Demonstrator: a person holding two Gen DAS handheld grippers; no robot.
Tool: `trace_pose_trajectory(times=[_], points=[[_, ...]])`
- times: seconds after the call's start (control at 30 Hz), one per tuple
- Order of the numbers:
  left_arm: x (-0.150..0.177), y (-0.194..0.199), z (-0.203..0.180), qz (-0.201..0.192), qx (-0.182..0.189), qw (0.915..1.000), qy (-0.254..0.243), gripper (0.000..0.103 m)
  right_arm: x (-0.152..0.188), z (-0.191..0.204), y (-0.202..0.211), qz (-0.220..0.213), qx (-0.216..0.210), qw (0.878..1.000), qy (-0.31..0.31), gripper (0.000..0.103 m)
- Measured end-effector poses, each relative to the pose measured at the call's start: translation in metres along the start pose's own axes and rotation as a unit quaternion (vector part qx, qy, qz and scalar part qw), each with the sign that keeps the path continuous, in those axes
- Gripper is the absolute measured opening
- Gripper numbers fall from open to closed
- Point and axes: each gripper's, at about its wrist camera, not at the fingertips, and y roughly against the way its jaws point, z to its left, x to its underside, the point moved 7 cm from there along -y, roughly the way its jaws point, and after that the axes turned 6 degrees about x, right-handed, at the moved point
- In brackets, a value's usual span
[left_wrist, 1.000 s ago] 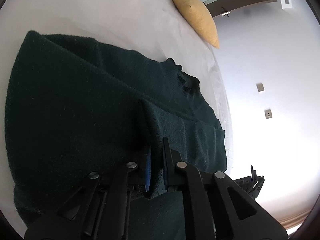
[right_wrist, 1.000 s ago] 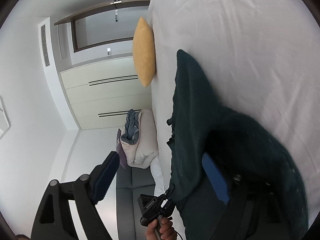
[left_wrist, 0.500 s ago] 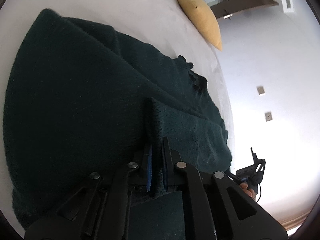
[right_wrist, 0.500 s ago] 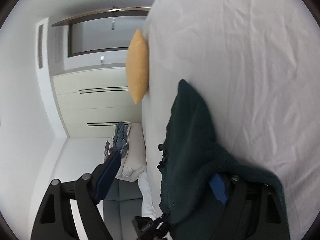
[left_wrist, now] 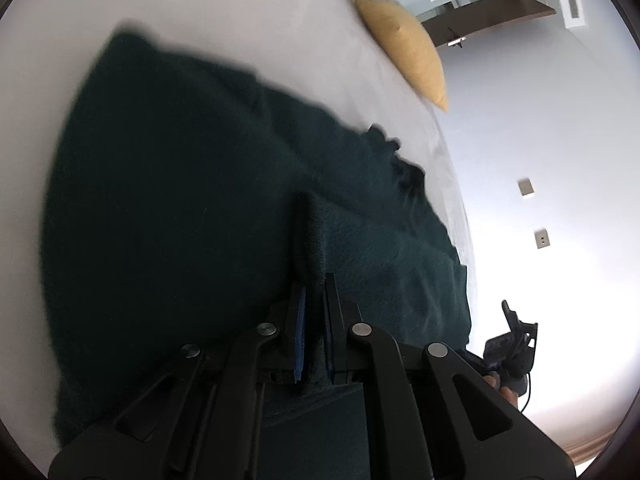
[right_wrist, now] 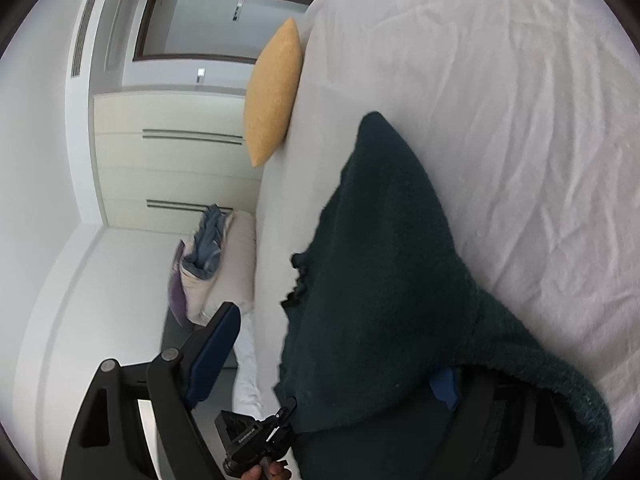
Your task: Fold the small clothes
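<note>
the dark green sweater [left_wrist: 192,208] lies spread over the white bed sheet [right_wrist: 500,92], its ragged neckline [left_wrist: 396,160] pointing toward two o'clock in the left wrist view, with the yellow cushion [left_wrist: 404,44] further out along that same line at the bed's edge. the left gripper [left_wrist: 314,308] is clamped on a raised ridge of the knit, blue pads pressed close with the fabric pinched between them. the right gripper [right_wrist: 332,354] stands wide open; one blue pad [right_wrist: 214,346] hangs free at seven o'clock in its own view, and the other is mostly buried under a drooping fold at five o'clock, so the cloth is draped over that finger rather than held.

from where i stand, that's the weak point. only one side has a real grip, so any lift or swing could drag the garment crooked and give a skewed fold. the draped part could slide off the open finger, or snag on it and pull the knit along by accident. the pinched ridge looks thin; a quick tug might slip it out. the sweater also sits near the bed's edge, so a loose flap could spill over the side.
</note>
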Motion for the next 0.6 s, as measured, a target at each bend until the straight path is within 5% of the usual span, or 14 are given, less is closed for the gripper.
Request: trace_pose_trajectory(times=[0.2, 0.4, 0.6], points=[[-0.008, 0.032, -0.017, 0.01, -0.027, 0.9994, -0.021, 0.007, 0.009, -0.004, 0.02, 0.014, -0.006, 1.0, -0.013, 0.082], [-0.036, 0.119, -0.039, -0.058, -0.051, 0.9954, -0.056, 0.007, 0.042, 0.001, 0.052, 0.041, -0.009, 0.999, -0.005, 0.085], [-0.005, 0.078, -0.084, -0.011, -0.059, 0.9907, -0.122, 0.008, 0.039, 0.043, 0.062, 0.023, -0.018, 0.997, 0.066, 0.085]])
